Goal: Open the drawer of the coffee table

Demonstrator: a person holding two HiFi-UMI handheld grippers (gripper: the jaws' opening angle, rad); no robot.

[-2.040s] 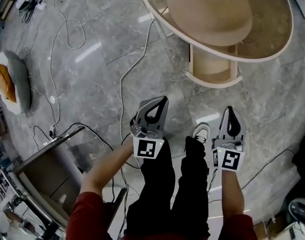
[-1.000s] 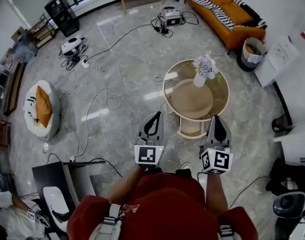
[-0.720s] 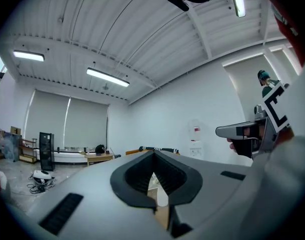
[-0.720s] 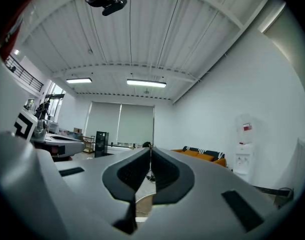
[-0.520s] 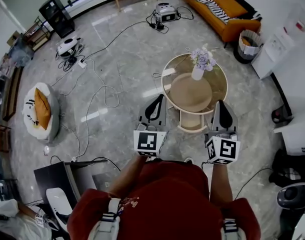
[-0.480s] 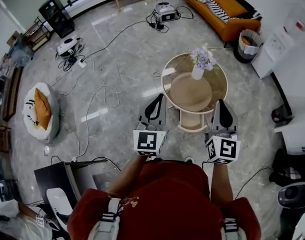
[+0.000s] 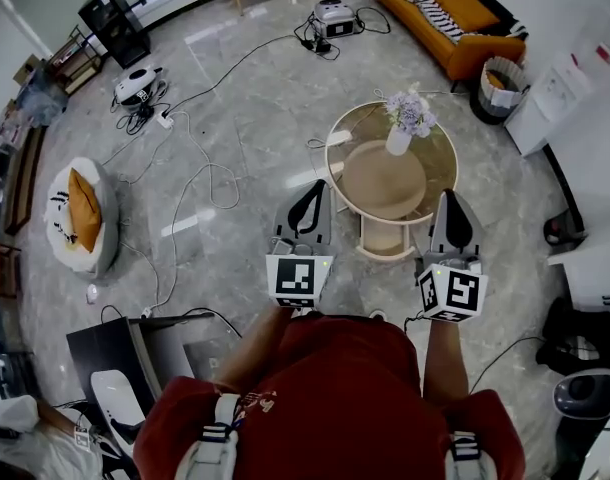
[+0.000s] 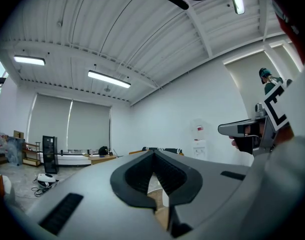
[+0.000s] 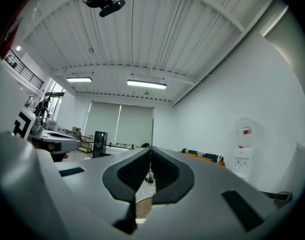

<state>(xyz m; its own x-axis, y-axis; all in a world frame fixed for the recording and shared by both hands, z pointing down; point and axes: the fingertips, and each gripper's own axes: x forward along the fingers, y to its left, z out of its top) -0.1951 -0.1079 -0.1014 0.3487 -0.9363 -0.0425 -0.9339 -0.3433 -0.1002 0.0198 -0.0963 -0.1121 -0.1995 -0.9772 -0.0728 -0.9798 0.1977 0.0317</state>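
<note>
The round glass-topped coffee table (image 7: pixel 337 173) stands on the grey floor ahead of me, with a white vase of flowers (image 7: pixel 405 126) on its far side. A cream drawer section (image 7: pixel 385 238) shows under the near edge of the top. My left gripper (image 7: pixel 315 185) is held level to the left of the table's near edge, shut and empty. My right gripper (image 7: pixel 449 196) hovers at the table's near right edge, also shut and empty. The left gripper (image 8: pixel 153 153) and the right gripper (image 9: pixel 150 148) each show their tips meeting, with only the room beyond.
Cables (image 7: pixel 200 183) trail over the floor to the left of the table. A beanbag with an orange cushion (image 7: pixel 80 213) lies far left, an orange sofa (image 7: pixel 440 13) and a bin (image 7: pixel 500 83) at the back right. A black case (image 7: pixel 135 353) stands near my left side.
The head view has swung up from my feet and the table's near edge to the whole room. Both grippers have risen a little and stay shut, side by side.
</note>
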